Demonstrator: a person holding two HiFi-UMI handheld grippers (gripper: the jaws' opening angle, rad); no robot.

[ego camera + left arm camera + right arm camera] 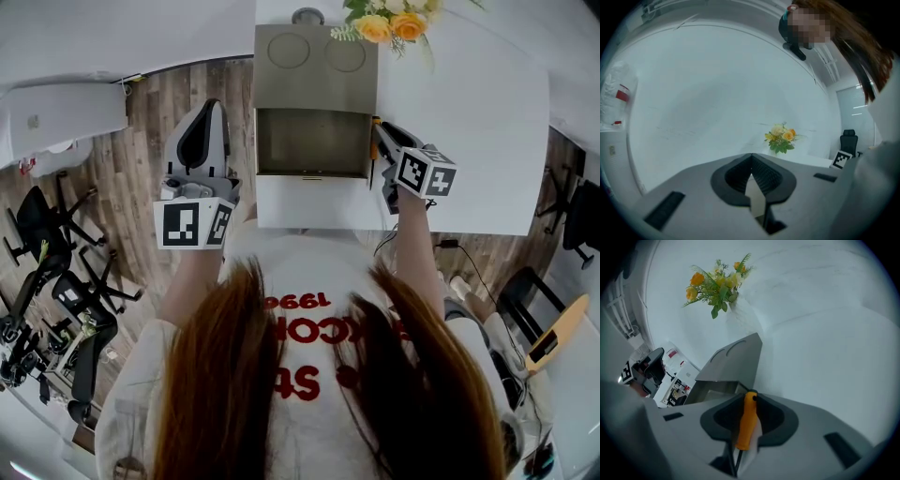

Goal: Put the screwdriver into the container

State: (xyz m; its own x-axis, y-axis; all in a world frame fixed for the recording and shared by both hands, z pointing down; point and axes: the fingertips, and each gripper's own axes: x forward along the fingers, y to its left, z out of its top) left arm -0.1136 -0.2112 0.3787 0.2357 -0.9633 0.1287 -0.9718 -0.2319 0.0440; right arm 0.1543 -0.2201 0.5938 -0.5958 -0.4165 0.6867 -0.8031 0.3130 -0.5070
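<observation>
**Screwdriver in your right gripper, just outside the container**

Your right gripper (pixel 379 133) is at the right side of the container (pixel 314 56), and it has the goods. In the right gripper view the jaws of the right gripper (pixel 752 397) are clenched on the orange handle of the screwdriver (pixel 747 420). The handle's butt end points to the far side and the dark shaft runs back towards you. From the head view, the screwdriver (pixel 374 122) sits just beside the container's right wall, outside the open compartment. Whether it touches that wall I can't quite tell from up here.

The container stands on the white table (pixel 487 131), near the table's near edge. Its open compartment faces up and a flat panel with two circles lies on its far side. Yellow and orange flowers (pixel 389 23) stand just beyond its far right corner. They show in the right gripper view too, flowers (pixel 717 284) above the grey container (pixel 733 362).

Your left gripper (pixel 210 108) is off to the left of the container, over the wooden floor (pixel 150 122) and pointing to the far side. In its own view the left gripper (pixel 751 157) has its jaws pressed together with nothing between them. The flowers (pixel 782 138) show straight ahead of it. Office chairs (pixel 56 253) crowd the floor at near left.
</observation>
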